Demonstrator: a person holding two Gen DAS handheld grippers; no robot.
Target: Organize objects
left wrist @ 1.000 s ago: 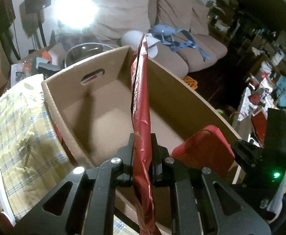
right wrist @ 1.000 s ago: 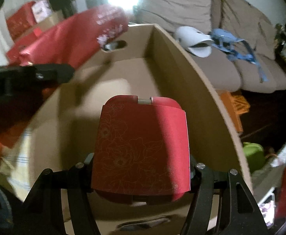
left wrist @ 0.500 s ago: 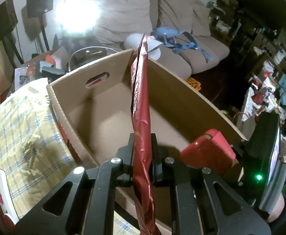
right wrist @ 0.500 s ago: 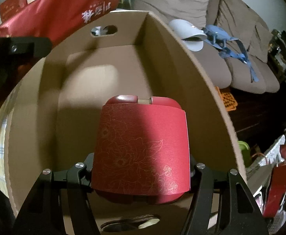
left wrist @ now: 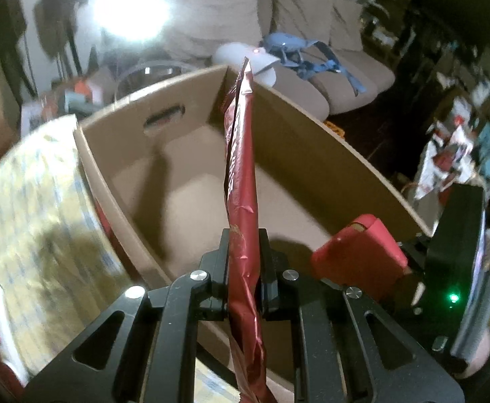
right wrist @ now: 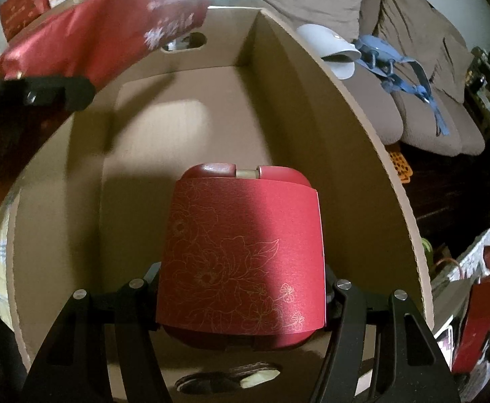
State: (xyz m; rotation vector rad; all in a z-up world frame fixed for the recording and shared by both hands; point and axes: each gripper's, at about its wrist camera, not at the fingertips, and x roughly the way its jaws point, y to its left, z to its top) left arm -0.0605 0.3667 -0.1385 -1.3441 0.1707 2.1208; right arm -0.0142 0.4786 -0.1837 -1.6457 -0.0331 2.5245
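Clamping a red pouch (left wrist: 241,181), left fingers (left wrist: 226,258); right fingers (right wrist: 340,297) clasp a red case (right wrist: 241,255) above the box (right wrist: 312,107).

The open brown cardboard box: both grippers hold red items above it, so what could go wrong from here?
1. The left gripper pinches the thin red foil packet only near its lower part; the long upper part could flop or slip.
2. The right gripper holds the red hinged case with a gold flower sleeve above the brown cardboard box; released here, it would likely drop and tumble.
3. Both items hang close together and could collide.
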